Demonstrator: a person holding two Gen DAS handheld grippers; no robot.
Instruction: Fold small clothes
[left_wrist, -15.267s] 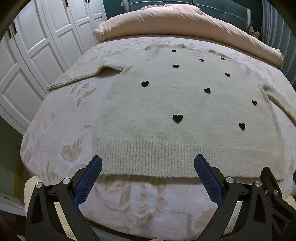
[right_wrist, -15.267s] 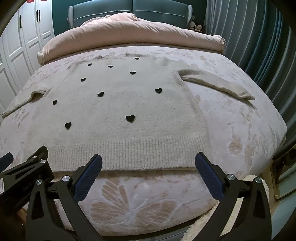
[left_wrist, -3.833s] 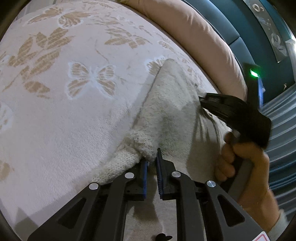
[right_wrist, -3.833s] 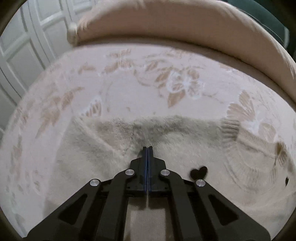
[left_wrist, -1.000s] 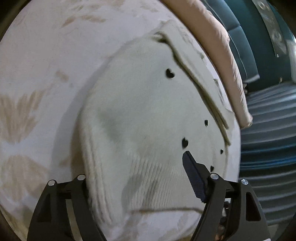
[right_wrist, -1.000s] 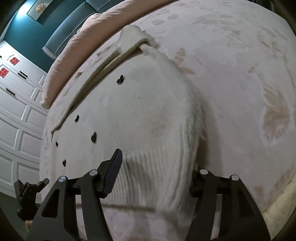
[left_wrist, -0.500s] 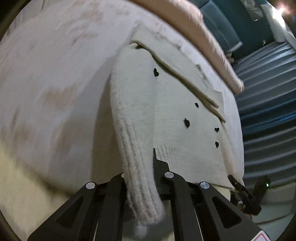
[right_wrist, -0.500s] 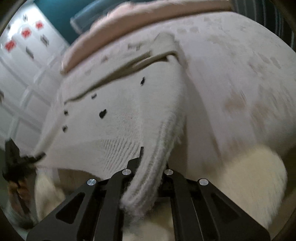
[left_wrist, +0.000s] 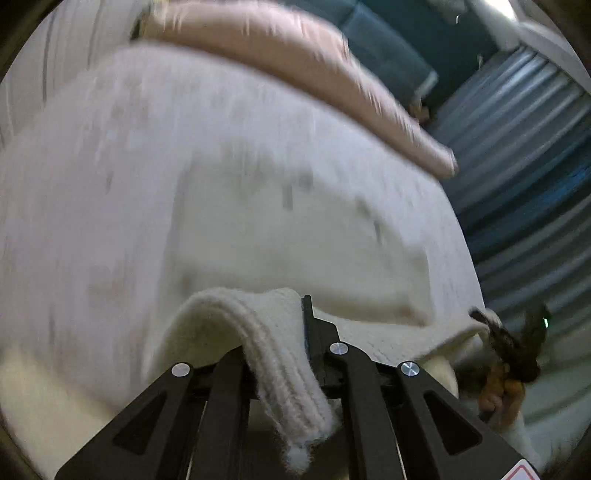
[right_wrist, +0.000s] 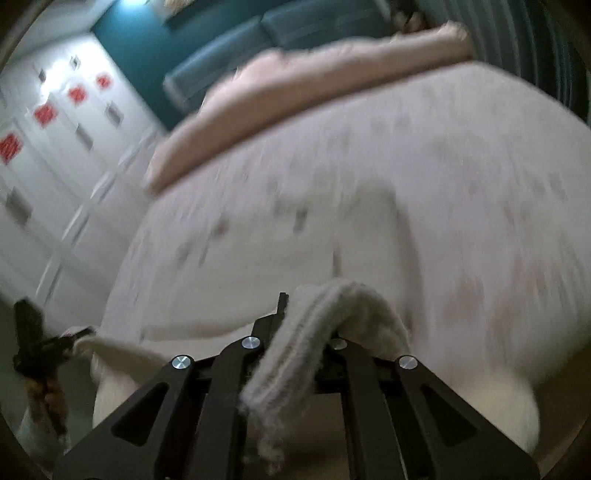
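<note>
on the bed (left_wrist: 110, 206), which is covered by a pale patterned spread, the cream sweater (left_wrist: 295, 236) is seen through heavy blur, with its ribbed hem raised off the bedding at both near corners. between the narrow jaws of the left gripper (left_wrist: 295, 325) one corner of the hem is pinched, and the ribbed edge is draped back over the black frame toward the camera. the jaws were closing within the last second and have eased slightly apart since, yet the knit is gripped between them. in the right wrist view the other hem corner (right_wrist: 314, 325) is clamped likewise by the right gripper (right_wrist: 299, 314), whose jaws have also just eased a little and are seen pressed on the fabric, the loose end hanging over the frame. between the two corners the hem is stretched into a lifted line, while the upper body of the sweater is left lying on the spread, its small dark marks smeared by the blur. beyond it a pink duvet (right_wrist: 295, 88) is bunched at the head of the bed, before a teal headboard (right_wrist: 236, 48). white wardrobe doors (right_wrist: 55, 147) are shown at the left of the right view, and blue curtains (left_wrist: 524, 155) at the right of the left view.
</note>
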